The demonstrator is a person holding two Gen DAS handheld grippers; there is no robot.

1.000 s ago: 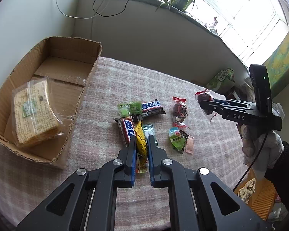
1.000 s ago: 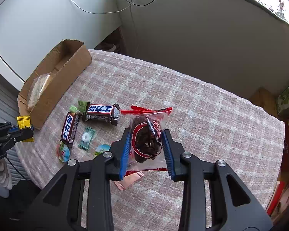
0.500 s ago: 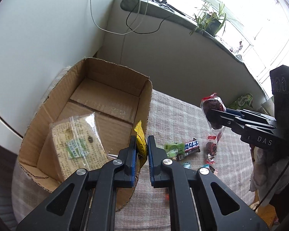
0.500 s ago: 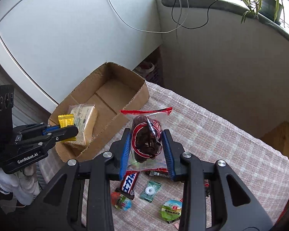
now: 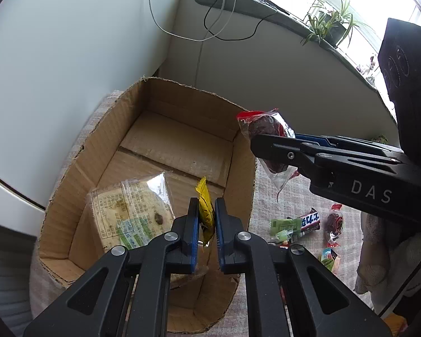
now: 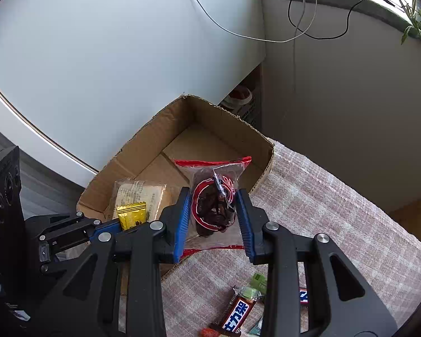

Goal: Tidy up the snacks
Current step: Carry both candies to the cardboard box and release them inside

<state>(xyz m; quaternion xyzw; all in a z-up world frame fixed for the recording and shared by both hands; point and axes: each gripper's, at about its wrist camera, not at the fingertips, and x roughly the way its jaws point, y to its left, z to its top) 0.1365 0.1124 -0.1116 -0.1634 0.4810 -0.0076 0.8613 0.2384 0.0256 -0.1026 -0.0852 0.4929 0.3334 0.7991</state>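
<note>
My left gripper [image 5: 205, 209] is shut on a small yellow snack packet [image 5: 205, 206], held above the open cardboard box [image 5: 240, 151]. A clear-wrapped pale cake [image 5: 132, 213] lies on the box floor. My right gripper [image 6: 212, 196] is shut on a clear bag of dark red dried fruit [image 6: 214, 196], over the box's near right wall. In the left wrist view that bag [image 5: 266, 129] hangs at the right gripper's tips beside the box rim. The right wrist view shows the yellow packet [image 6: 131, 214] in the left gripper's tips over the cake [image 6: 137, 196].
Loose snacks lie on the checked pink cloth [image 6: 336, 210]: chocolate bars [image 6: 237, 316], a green packet [image 5: 285, 224] and a small red packet [image 5: 334, 224]. A white wall stands behind the box. Cables hang from a sill with a plant [image 5: 331, 28].
Both grippers have carried their packets left from the snack pile to over the box. The box now fills the middle of both views.
</note>
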